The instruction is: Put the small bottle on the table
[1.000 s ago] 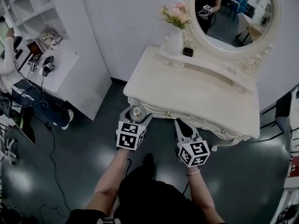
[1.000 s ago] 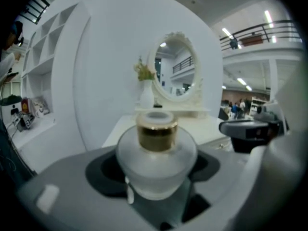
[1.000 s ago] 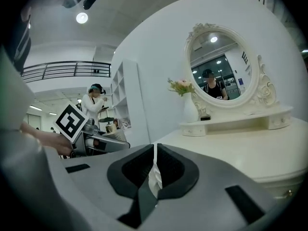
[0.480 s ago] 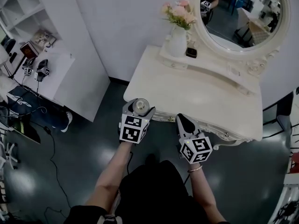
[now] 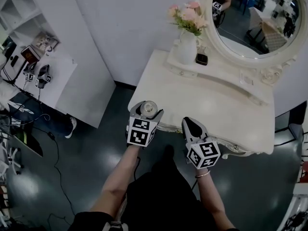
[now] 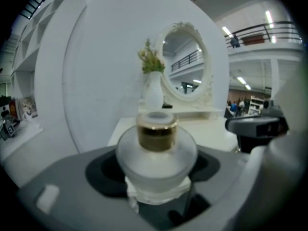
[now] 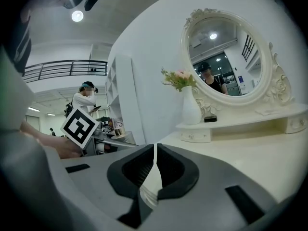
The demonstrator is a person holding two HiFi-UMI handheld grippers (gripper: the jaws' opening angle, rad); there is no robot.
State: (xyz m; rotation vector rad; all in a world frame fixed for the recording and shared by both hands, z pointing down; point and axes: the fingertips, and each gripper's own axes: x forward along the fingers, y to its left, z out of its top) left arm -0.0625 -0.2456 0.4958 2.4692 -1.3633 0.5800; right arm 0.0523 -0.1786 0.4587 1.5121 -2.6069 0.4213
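Note:
My left gripper [image 5: 147, 110] is shut on a small frosted glass bottle [image 6: 156, 150] with a gold collar and white cap; the bottle [image 5: 148, 108] is held upright just at the front left edge of the cream dressing table [image 5: 211, 105]. In the left gripper view the jaws clamp the bottle's round body from both sides. My right gripper [image 5: 192, 125] hangs at the table's front edge, to the right of the left one. Its jaws stand shut with nothing between them, the gripper [image 7: 155, 163] pointing across the tabletop.
At the back of the table stand a white vase with pink flowers [image 5: 187, 42], a small dark object [image 5: 201, 59] on a raised shelf, and an oval mirror [image 5: 252, 18]. A white shelving unit and desk [image 5: 43, 66] with devices stand at the left. Dark floor lies below.
Both grippers have moved forward and a little up toward the table's front edge, the left one carrying the bottle. The view has shifted slightly.

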